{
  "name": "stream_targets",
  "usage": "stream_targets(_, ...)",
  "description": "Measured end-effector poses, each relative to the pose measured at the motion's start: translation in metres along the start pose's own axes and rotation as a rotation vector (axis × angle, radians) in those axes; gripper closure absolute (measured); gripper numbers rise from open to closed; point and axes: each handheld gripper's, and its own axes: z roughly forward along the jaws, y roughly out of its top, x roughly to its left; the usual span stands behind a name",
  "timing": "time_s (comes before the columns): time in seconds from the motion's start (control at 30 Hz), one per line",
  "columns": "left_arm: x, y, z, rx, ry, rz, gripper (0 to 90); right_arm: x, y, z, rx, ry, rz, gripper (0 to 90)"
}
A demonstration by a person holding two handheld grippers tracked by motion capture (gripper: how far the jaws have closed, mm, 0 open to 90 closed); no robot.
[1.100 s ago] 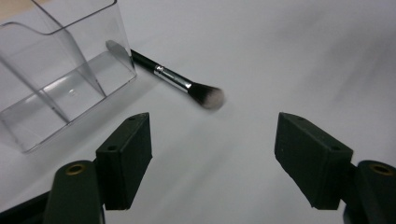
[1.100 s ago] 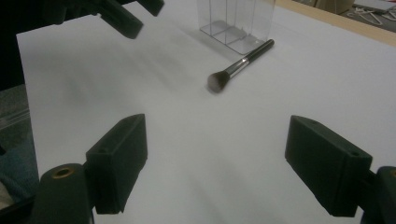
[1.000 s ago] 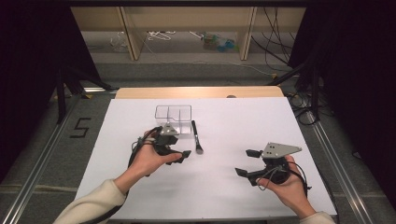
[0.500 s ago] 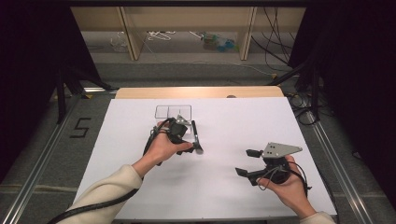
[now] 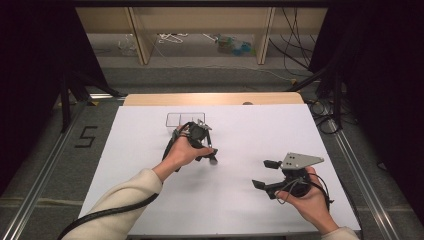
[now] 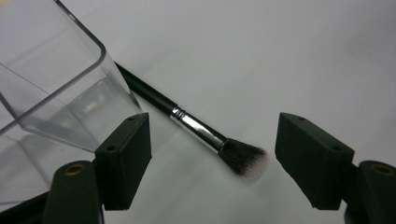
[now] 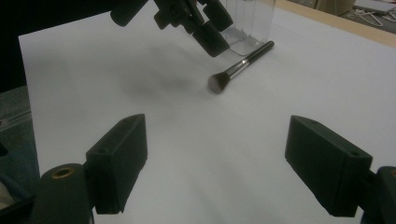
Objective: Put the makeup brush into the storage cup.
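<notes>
A makeup brush (image 6: 201, 130) with a black handle, silver ferrule and dark, pale-tipped bristles lies flat on the white table (image 5: 250, 130), right beside a clear plastic box (image 5: 185, 120). My left gripper (image 5: 206, 150) hovers just over the brush, its jaws open on either side of the bristle end and touching nothing. In the left gripper view the clear plastic box (image 6: 56, 84) stands at the left by one jaw. My right gripper (image 5: 265, 174) is held open near the table's front right with nothing in it. Its view looks across at the brush (image 7: 238, 67) and the left gripper (image 7: 205, 28).
White paper covers the table; a wooden strip (image 5: 215, 98) runs along its far edge. A floor mark "5" (image 5: 86, 136) lies to the left, cables (image 5: 325, 115) to the right, and low shelves (image 5: 200, 40) behind.
My left hand has moved right and away from me, from beside the brush to over its bristle end near the box. The right hand has stayed put.
</notes>
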Motion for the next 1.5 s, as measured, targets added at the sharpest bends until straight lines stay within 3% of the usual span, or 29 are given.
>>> stream_targets(0.4, 0.002, 0.009, 0.008, 0.040, 0.012, -0.013, 26.6, 0.000, 0.000, 0.001, 0.009, 0.004, 0.001, 21.8)
stream_targets(0.6, 0.001, 0.015, 0.013, 0.099, 0.033, -0.017, 26.3, 0.000, 0.000, 0.001, 0.013, 0.006, 0.003, 21.8)
stream_targets(1.2, 0.000, 0.022, 0.038, 0.208, 0.057, -0.099, 27.3, 0.000, -0.001, 0.002, 0.018, 0.020, 0.010, 21.8)
stream_targets(1.5, 0.001, 0.022, 0.044, 0.243, 0.059, -0.104, 28.7, 0.000, -0.001, 0.002, 0.020, 0.022, 0.009, 21.8)
